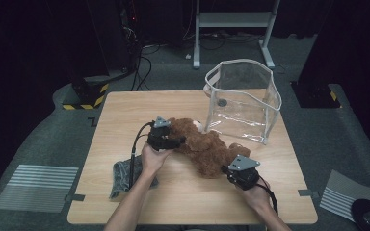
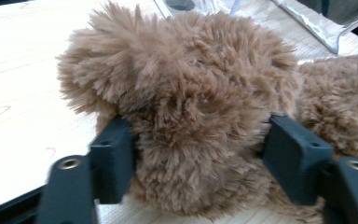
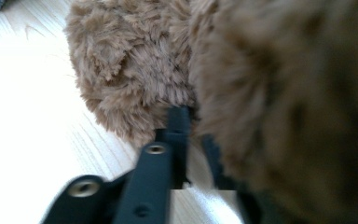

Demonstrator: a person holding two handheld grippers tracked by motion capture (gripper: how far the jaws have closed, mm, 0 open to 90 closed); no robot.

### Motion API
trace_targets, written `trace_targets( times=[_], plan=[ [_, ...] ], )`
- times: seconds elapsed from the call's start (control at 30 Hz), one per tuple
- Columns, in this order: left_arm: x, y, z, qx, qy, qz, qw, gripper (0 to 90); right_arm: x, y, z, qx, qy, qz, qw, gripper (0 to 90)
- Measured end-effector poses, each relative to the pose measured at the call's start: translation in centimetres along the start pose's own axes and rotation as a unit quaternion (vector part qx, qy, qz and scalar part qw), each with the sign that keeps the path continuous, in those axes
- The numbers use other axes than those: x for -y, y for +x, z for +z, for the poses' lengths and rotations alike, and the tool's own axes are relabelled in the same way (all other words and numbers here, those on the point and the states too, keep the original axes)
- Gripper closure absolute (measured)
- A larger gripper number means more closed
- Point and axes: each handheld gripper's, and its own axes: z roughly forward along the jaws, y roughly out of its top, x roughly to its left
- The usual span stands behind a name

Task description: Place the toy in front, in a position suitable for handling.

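Fingers [image 2: 114,161] of the left gripper [image 1: 166,137] stand on either side of the teddy bear's [image 1: 204,147] head, pressed into the plush from both flanks, so the head is clamped in a fairly wide hold. That grip suits a soft toy: taking the bulk of the head gives something firm to lift by, not loose fur.

At the other end, the right gripper [image 1: 241,174] has its fingers [image 3: 179,135] drawn narrow beside the bear's lower body. In the right gripper view they sit nearly together with brown plush crowding them, probably nipping a tuft at a leg, though the blur leaves it unclear whether fur is truly caught.

With one gripper at each end, the bear lies stretched slantwise across the middle of the table [image 1: 125,110], likely so that both ends rise together without sagging.

Just beyond its head stands a clear plastic bag [image 1: 243,98], upright with its mouth open, a probable home for the toy. A grey cloth [image 1: 123,175] lies near the person's left forearm, well apart from the bear.
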Motion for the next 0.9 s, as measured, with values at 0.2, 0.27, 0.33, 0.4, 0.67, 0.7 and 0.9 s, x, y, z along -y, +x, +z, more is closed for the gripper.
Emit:
trace_targets(
  times=[0.2,0.27,0.33,0.4,0.67,0.7,0.9],
  plan=[
    [-0.1,-0.1,-0.3,-0.007,0.0,0.007,1.0,36.1,0.2,0.8,-0.5,-0.005,-0.007,0.008,0.9999,40.0],
    [-0.2,0.0,-0.5,-0.01,-0.01,0.006,0.9999,30.9,0.2,1.2,-0.3,-0.005,-0.007,0.008,0.9999,36.5],
    [-0.2,0.4,-0.7,-0.008,-0.023,-0.005,0.9997,26.6,0.1,1.5,-0.1,-0.001,-0.003,0.008,1.0,34.8],
    [-0.2,0.7,-0.5,-0.005,-0.026,-0.008,0.9996,23.1,0.0,1.5,0.2,0.002,-0.001,0.011,0.9999,34.1],
    [-0.5,1.2,0.5,0.012,-0.037,-0.019,0.9991,16.5,-0.1,1.4,0.9,0.003,0.008,0.02,0.9998,29.6],
    [-0.8,1.1,0.6,0.01,-0.036,-0.016,0.9992,16.6,-0.1,1.4,0.9,0.003,0.009,0.021,0.9997,28.9],
    [-1.0,1.6,1.1,0.019,-0.032,-0.029,0.9989,14.7,-0.2,1.3,1.1,-0.004,0.012,0.028,0.9995,27.0]
  ],
)
